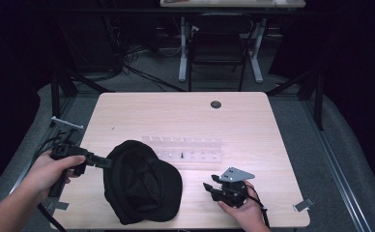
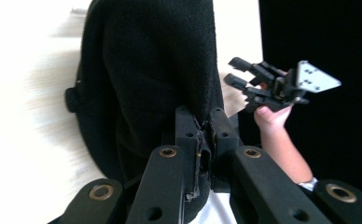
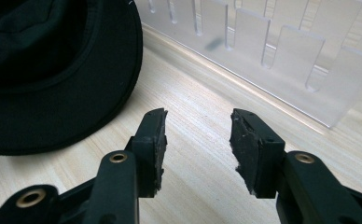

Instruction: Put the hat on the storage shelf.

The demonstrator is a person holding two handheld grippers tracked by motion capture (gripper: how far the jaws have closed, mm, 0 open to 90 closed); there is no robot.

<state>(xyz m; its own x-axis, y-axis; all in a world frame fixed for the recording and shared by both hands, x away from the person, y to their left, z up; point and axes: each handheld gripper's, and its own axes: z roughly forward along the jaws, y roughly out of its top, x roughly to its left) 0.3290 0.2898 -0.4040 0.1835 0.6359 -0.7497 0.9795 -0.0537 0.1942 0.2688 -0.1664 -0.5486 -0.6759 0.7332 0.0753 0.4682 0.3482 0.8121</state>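
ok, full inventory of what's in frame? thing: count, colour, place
hat: 1, black, near-left part of the table, its edge pinched in the left tool
slotted rack: 1, clear acrylic, middle of the table, just behind the hat
table: 1, light wood top with a dark round grommet near the far edge
chair: 1, dark, on the floor beyond the table
far table: 1, light top, white legs, at the top edge of the high view
cables: several, black, on the floor behind the table
left tool: 1, black, shut on the hat's edge
right tool: 1, black, open over bare wood right of the hat, nothing between its pads
hands: 2, one on each tool
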